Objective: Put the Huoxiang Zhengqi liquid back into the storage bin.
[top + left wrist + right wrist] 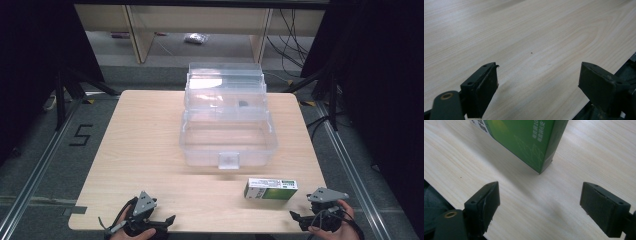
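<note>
The bench (150, 150) carries a clear plastic box (227, 135), lid up, well beyond both hand-held grippers. A green carton (270, 189) lies just ahead of the right hand-held gripper (540, 200), whose jaws gape empty. The left hand-held gripper (539, 82) likewise stands wide, over bare wood.

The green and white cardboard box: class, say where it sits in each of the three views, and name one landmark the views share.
High view: the green and white cardboard box lies at lower right, in front of the clear plastic storage bin.
Left gripper view: not in it.
Right gripper view: at the top centre, one corner pointing toward the open jaws.
Shared landmark: the pale wood-grain tabletop.
</note>
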{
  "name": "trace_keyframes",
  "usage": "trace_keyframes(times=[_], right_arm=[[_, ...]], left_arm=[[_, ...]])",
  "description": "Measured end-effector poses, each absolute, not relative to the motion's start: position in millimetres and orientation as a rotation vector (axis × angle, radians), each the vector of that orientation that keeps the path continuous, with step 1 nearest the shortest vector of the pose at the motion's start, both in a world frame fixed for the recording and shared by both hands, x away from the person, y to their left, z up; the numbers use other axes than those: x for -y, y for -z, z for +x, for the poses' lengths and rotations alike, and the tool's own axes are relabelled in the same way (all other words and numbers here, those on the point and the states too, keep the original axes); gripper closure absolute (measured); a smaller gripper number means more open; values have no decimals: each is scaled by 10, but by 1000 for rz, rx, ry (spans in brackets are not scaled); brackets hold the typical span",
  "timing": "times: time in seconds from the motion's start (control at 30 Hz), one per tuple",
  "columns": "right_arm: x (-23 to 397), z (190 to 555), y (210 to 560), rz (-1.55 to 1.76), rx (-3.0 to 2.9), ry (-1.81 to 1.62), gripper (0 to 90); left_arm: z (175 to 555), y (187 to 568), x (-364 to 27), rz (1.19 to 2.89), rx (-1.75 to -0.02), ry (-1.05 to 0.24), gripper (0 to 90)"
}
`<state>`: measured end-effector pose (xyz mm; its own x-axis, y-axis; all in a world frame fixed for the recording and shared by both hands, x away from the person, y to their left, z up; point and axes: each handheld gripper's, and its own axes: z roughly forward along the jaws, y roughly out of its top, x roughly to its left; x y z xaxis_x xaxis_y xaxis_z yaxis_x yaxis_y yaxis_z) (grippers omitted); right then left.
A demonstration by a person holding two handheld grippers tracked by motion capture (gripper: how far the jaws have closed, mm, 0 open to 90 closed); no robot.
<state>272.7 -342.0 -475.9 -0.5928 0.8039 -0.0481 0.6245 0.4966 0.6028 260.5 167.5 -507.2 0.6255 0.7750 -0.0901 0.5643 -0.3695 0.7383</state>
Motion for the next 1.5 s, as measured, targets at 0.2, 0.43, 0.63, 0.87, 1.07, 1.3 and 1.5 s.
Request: trace_keyframes(times=[0.2,0.43,0.63,0.87,1.07,1.3,1.5], right_arm=[[3447,2740,4650,1150,-2454,-798,167],[3401,2760,4456,1057,-2478,-774,166],[3320,2803,4181,1022,-2488,-829,162],[3257,2910,3946,920,-2552,-795,163],[3113,3036,3911,841,-2610,-762,173],[2953,3179,3916,753,-2653,-721,173],[2786,3295,3955,695,-2718,-651,169]], left_arm=[[2606,5077,-1665,2069,-1052,-356,150],[2601,5072,-1669,2085,-1043,-352,150],[2599,5074,-1669,2081,-1054,-352,150],[2603,5074,-1670,2084,-1049,-353,150],[2607,5072,-1668,2083,-1049,-355,150],[2614,5060,-1668,2092,-1039,-357,150],[2614,5070,-1657,2083,-1057,-363,150]])
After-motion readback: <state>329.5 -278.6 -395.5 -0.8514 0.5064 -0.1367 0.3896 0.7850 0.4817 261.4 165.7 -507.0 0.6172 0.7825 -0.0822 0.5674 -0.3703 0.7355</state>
